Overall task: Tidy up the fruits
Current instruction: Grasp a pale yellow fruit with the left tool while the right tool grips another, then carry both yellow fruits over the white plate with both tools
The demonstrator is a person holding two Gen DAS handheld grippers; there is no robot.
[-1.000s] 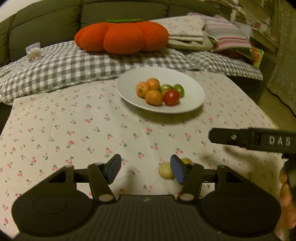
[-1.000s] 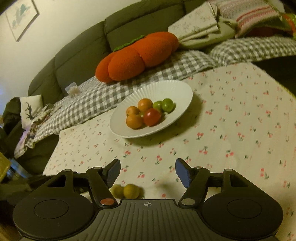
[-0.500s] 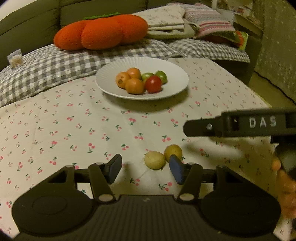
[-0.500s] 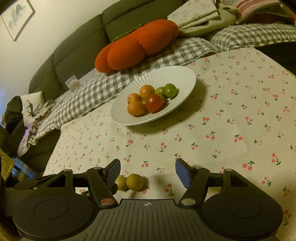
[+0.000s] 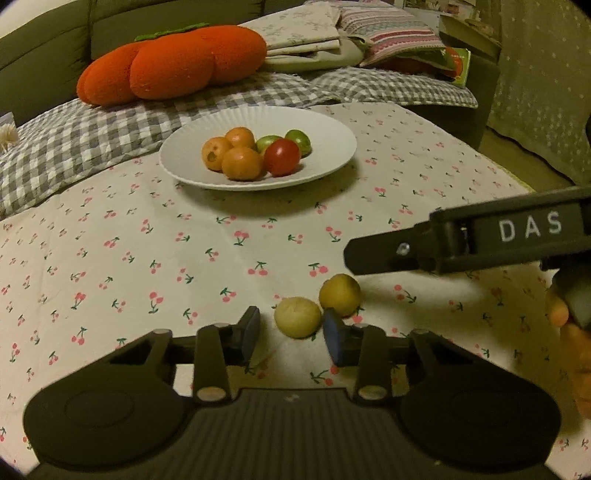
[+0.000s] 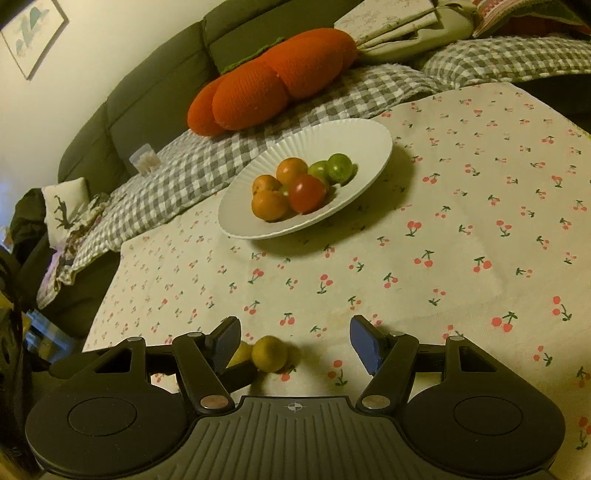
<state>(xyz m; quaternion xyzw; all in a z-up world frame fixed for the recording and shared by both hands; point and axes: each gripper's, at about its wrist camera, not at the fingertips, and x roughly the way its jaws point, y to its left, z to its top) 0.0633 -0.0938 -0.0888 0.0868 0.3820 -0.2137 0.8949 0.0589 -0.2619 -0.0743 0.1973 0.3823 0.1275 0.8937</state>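
Left gripper (image 5: 290,334) jaws wide, nothing held; pale fruit (image 5: 297,317) sits in the gap, closer to the right pad, contact with it can't be confirmed. Yellow fruit (image 5: 340,294) is just behind that pad, beside the pale one, whether they touch I can't tell. Right gripper (image 6: 293,341) also spread wide, empty; yellow fruit (image 6: 269,353) lies in the gap toward its left finger, pale fruit (image 6: 239,355) mostly hidden behind that finger. In the left view the right gripper's body (image 5: 469,240) comes in side-on from the right, above the cloth, white lettering "DAS" readable; its jaws are not visible there. Right hand (image 5: 570,332) is at the frame edge, blurred. Plate (image 5: 325,129) is well apart from the two loose fruits, toward the far side of the cloth (image 5: 110,236); on it three orange fruits (image 5: 242,162), one red (image 5: 282,157), two green (image 5: 300,141), clustered at centre, bare rim all around. Wide bare cherry-print cloth between plate and grippers, and to the right of the plate. Cloth's left edge (image 6: 107,291) drops off close to the left of the loose fruits in the right view. Far edge meets checked bedding (image 5: 74,144) with an orange cushion (image 5: 173,62) on it. Framed picture (image 6: 33,33) on the wall, no text legible.
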